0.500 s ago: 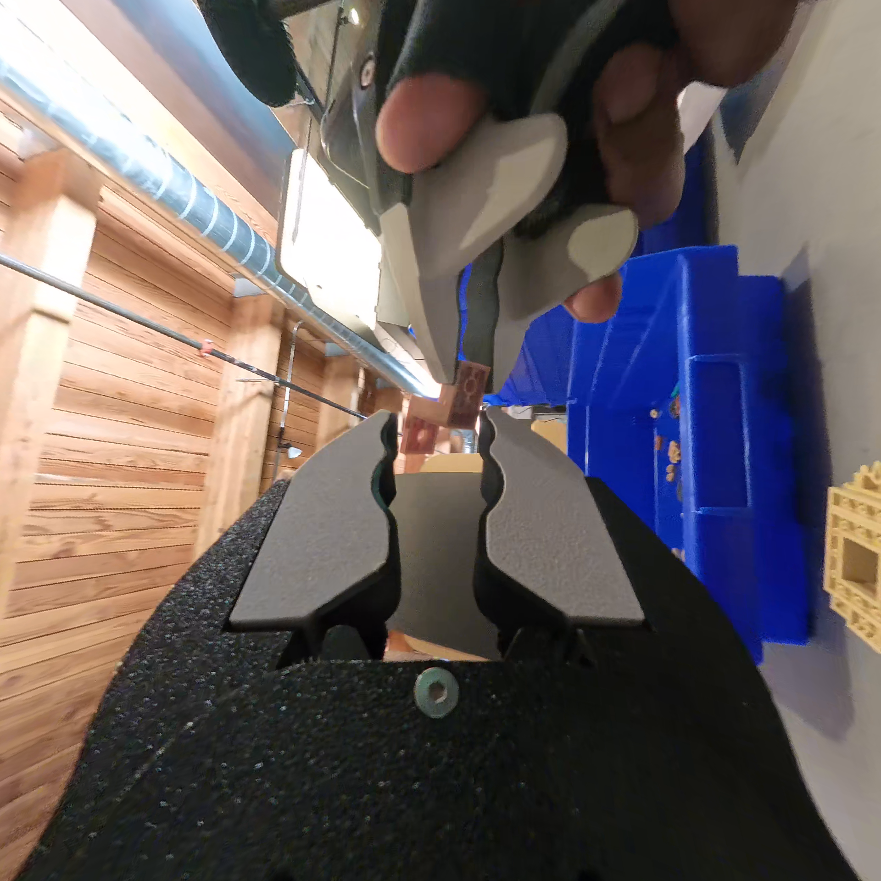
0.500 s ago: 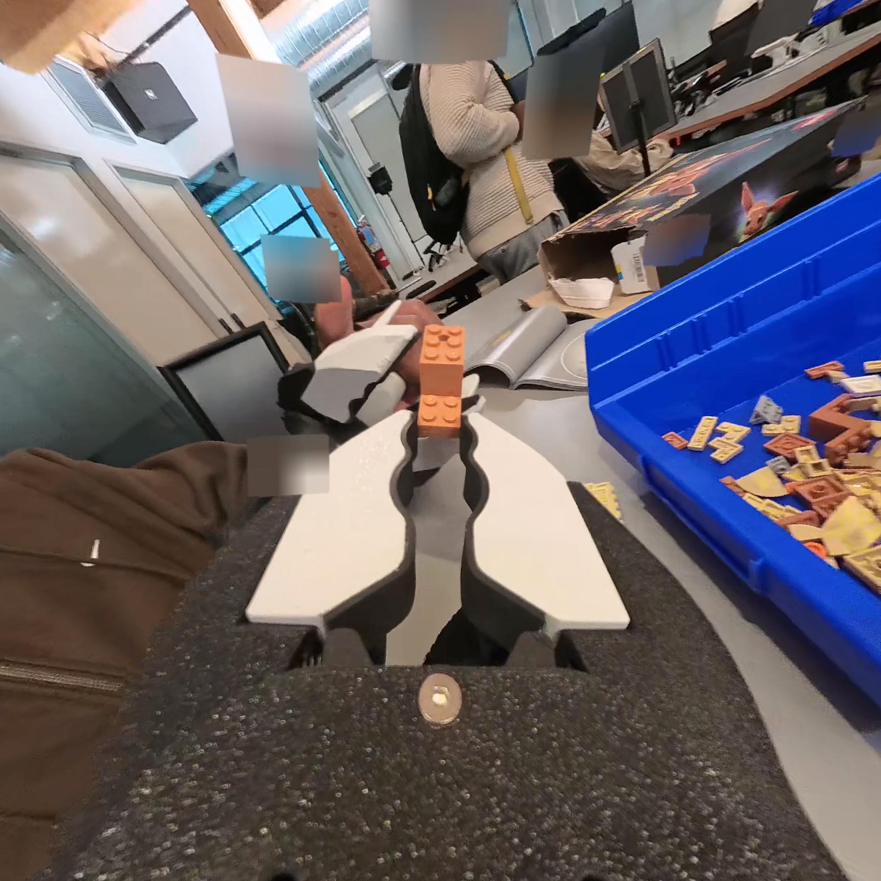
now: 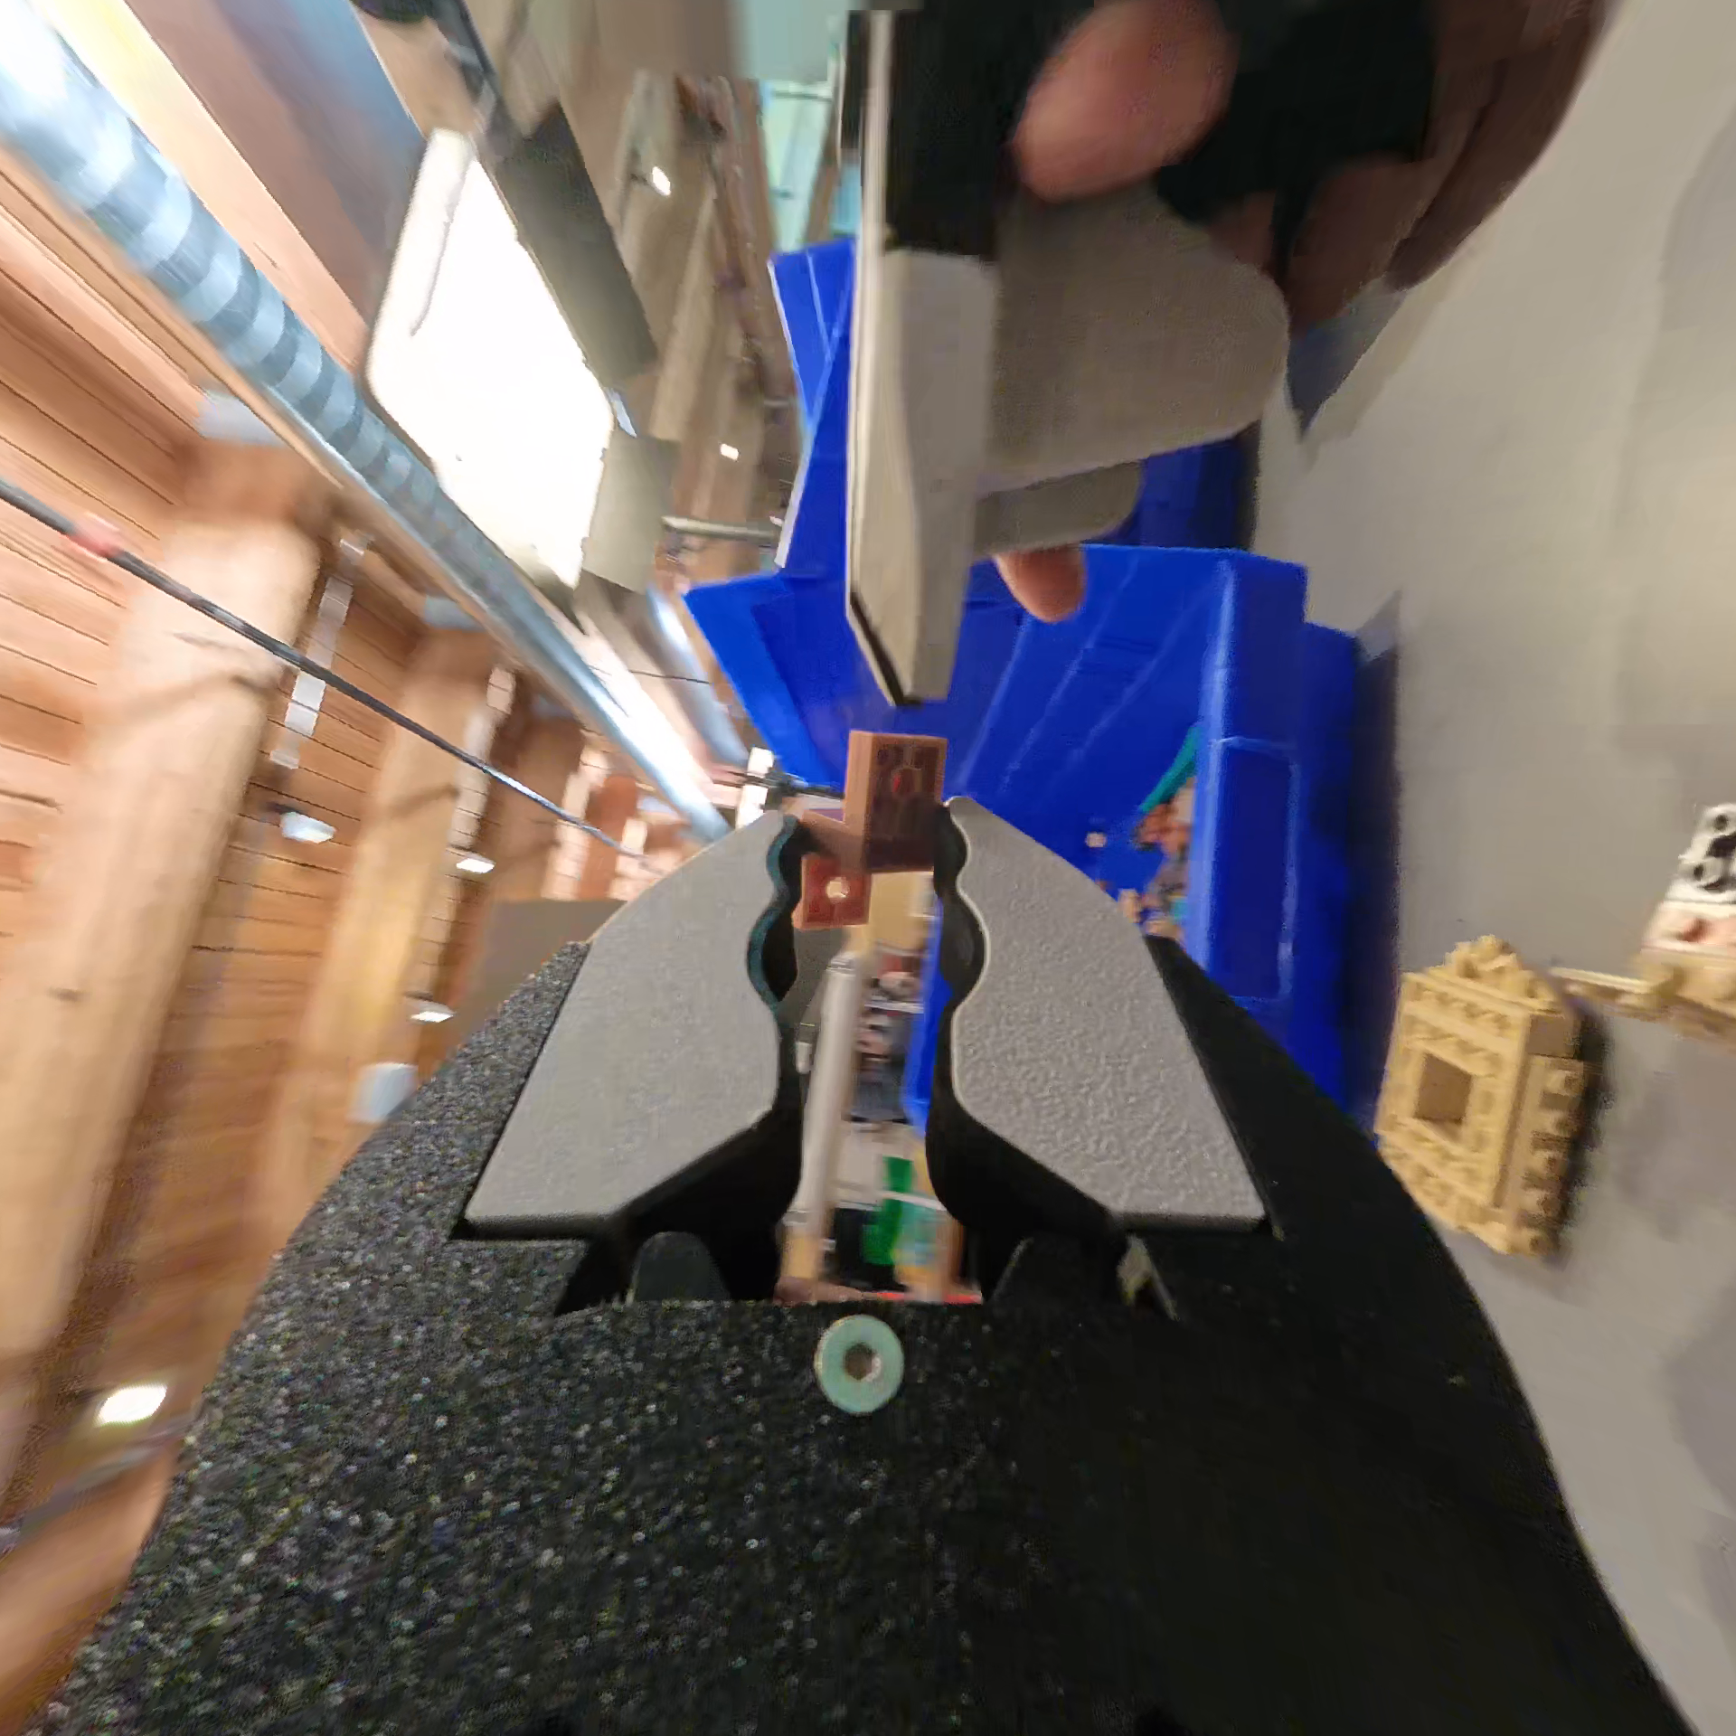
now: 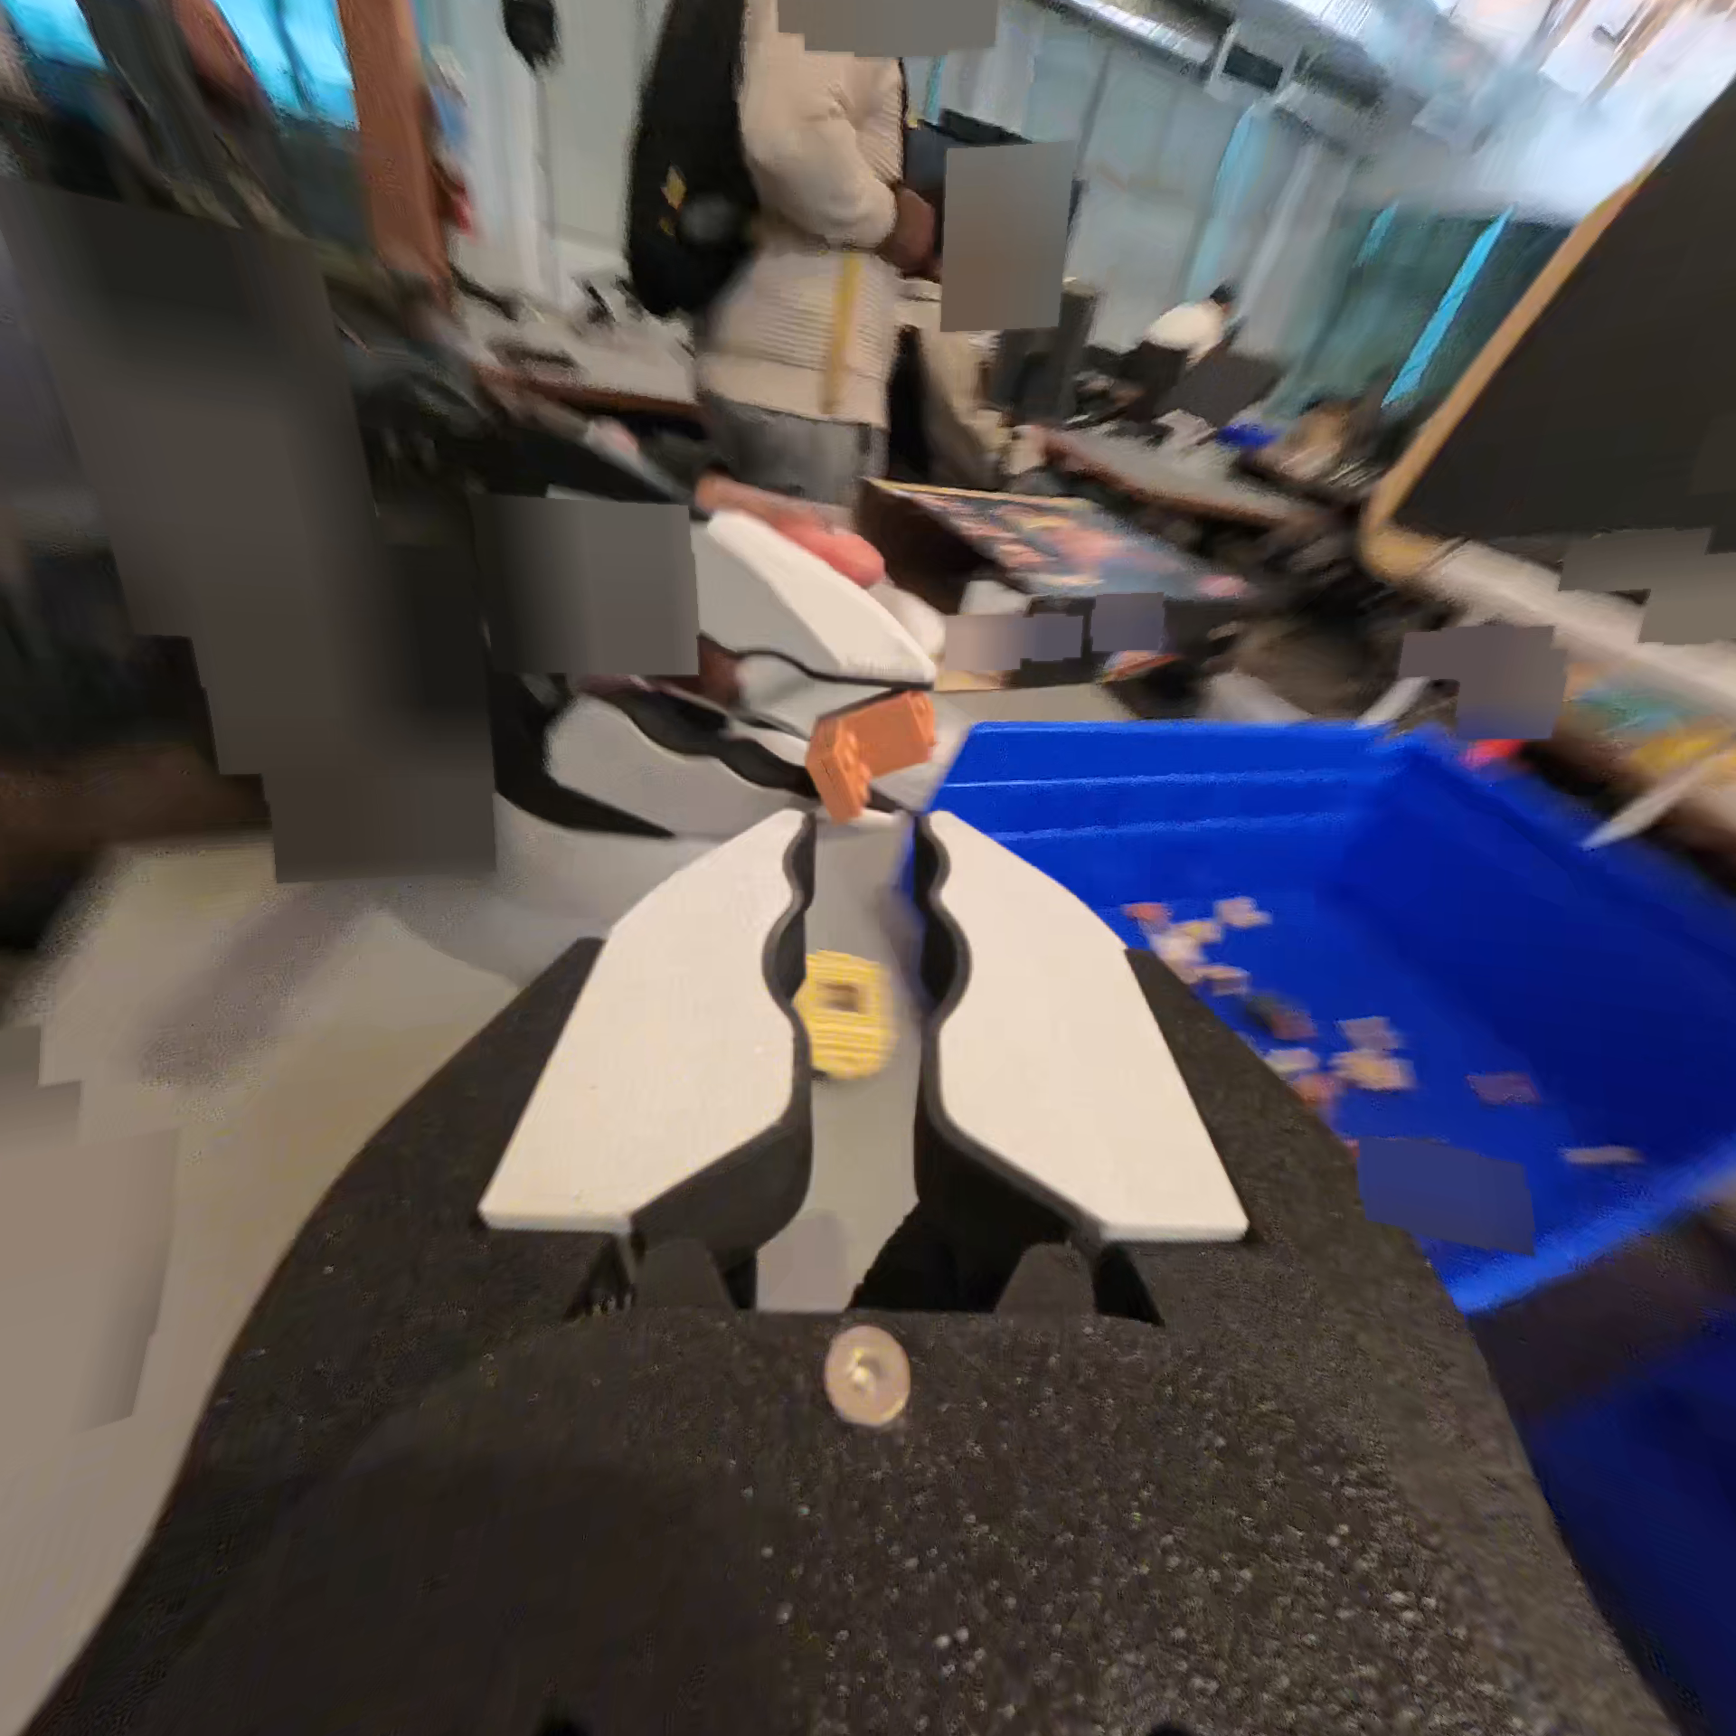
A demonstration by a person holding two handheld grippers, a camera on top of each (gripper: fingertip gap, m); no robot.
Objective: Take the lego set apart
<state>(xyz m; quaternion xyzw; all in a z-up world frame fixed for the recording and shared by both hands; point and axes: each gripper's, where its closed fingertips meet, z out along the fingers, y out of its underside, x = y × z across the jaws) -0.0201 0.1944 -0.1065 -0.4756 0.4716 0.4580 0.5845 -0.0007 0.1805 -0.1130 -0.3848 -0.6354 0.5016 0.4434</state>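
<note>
Left gripper (image 3: 869,827) jaws pinch a small orange-brown assembly of 2 plastic bricks (image 3: 878,827) at their tips, lifted off the grey tabletop (image 3: 1550,658). Right gripper (image 4: 860,827) jaws stand slightly spread with nothing between them, just beside the bricks; a blue plastic bin (image 4: 1315,845) of loose pieces sits near.

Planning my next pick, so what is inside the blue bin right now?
The blue bin holds small loose building pieces, tan and reddish-brown, scattered over its floor. The near wall hides the closest part; blur hides their shapes.
</note>
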